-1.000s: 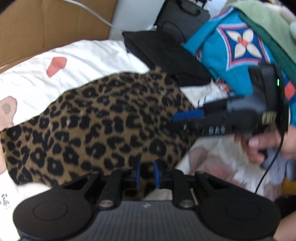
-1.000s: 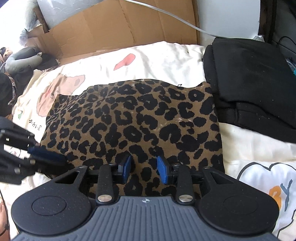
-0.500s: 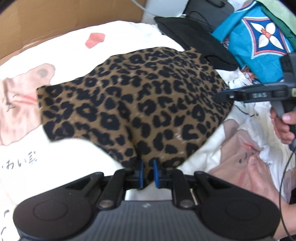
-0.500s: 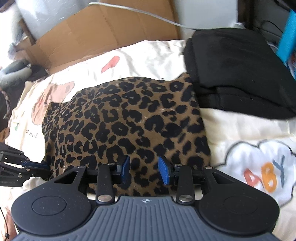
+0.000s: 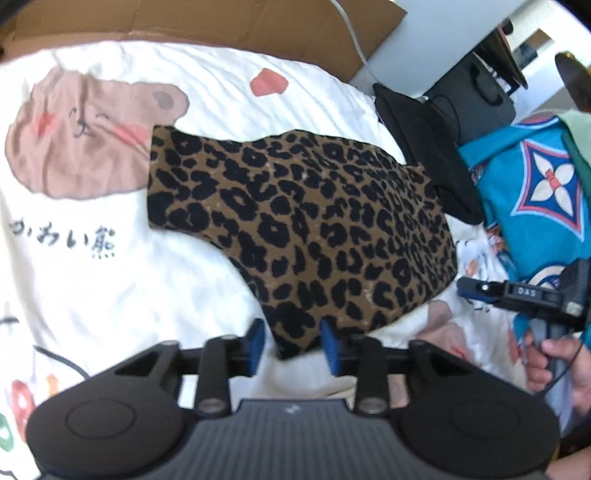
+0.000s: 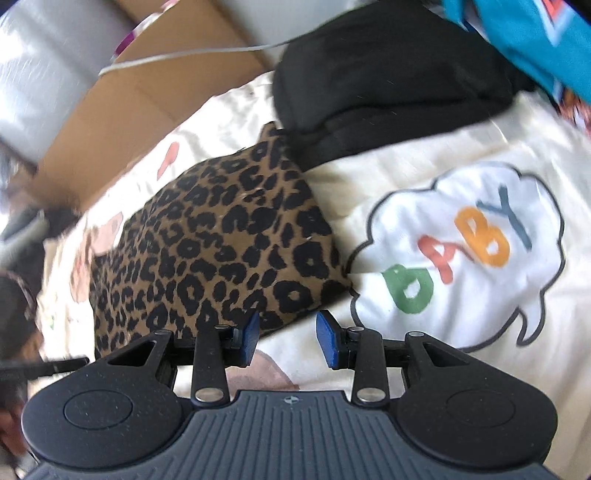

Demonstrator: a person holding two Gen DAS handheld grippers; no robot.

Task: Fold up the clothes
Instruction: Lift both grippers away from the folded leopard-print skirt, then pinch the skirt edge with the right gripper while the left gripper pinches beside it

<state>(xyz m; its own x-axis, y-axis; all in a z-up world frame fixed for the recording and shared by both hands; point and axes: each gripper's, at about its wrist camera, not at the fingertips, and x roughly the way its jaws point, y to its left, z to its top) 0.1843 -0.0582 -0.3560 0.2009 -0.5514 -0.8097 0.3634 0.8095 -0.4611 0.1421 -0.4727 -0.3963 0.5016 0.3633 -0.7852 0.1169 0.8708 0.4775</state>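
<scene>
While leopard garment (image 5: 314, 229) lies folded, grippers (both) agape

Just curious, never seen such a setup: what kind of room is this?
Probably a bedroom: a bear-print bedsheet is the work surface, with a leopard-print garment, folded black clothes and cardboard behind.

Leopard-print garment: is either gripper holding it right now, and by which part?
Nothing is held. Both the left gripper and the right gripper are open, and the brown leopard-print garment lies free on the white cartoon-printed bedsheet.
</scene>
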